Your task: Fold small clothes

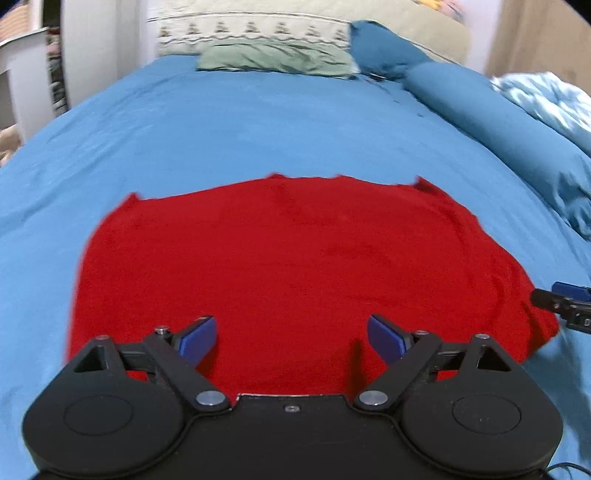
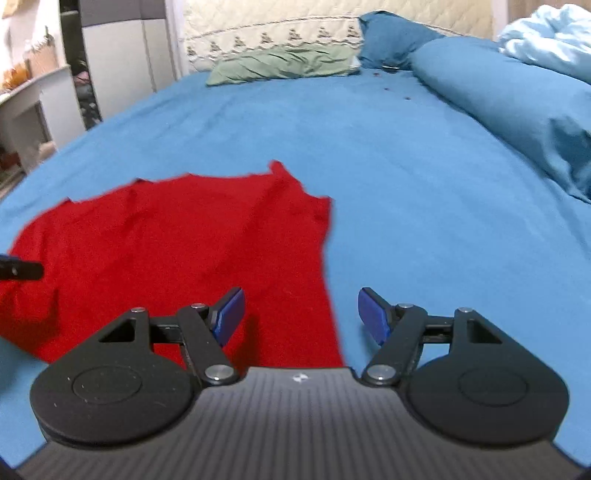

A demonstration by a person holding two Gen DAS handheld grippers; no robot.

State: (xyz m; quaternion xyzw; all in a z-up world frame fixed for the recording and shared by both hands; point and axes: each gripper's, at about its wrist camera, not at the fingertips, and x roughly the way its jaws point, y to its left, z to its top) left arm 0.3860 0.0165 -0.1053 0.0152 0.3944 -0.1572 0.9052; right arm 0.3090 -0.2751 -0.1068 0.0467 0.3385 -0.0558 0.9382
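A red garment [image 1: 288, 266] lies spread flat on the blue bed sheet [image 1: 221, 129]. My left gripper [image 1: 291, 339] is open above its near edge, jaws wide apart, holding nothing. The red garment [image 2: 177, 243] fills the left half of the right wrist view. My right gripper [image 2: 301, 314] is open over the garment's right near edge, left finger over red cloth, right finger over the sheet [image 2: 424, 184]. The right gripper's tip [image 1: 561, 302] shows at the right edge of the left wrist view, by the garment's right corner. The left gripper's tip [image 2: 20, 269] shows at the left edge.
A green pillow [image 1: 277, 59] and a quilted headboard [image 1: 255, 26] stand at the far end. A rolled blue duvet [image 1: 498, 129] and a pale blue blanket [image 1: 546, 99] lie along the right side. White furniture [image 2: 44, 103] stands beyond the bed's left edge.
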